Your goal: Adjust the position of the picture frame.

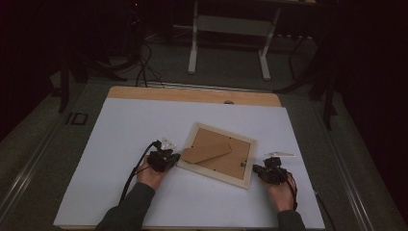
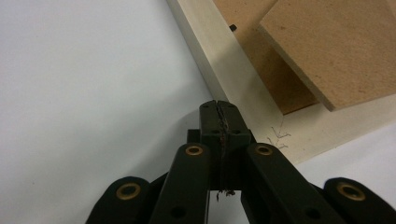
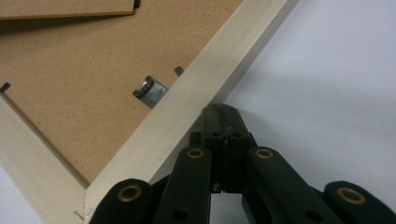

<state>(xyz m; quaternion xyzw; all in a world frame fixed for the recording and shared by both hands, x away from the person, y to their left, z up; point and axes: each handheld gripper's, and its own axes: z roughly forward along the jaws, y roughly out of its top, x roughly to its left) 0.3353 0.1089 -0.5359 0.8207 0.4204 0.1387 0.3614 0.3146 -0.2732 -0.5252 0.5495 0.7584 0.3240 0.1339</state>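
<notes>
Bracing a face-down picture frame (image 1: 219,155) from both sides.
Left gripper (image 1: 163,159) and right gripper (image 1: 270,172), jaws clenched empty, pressed opposite edges, likely to steady or nudge it on the desk (image 1: 120,139).

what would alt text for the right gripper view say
The right gripper, its two black jaws shut together, presses its tip against the outer edge of a pale wooden picture frame lying face down on a white table cover. The frame's brown backing board carries a small metal hanger.
</notes>
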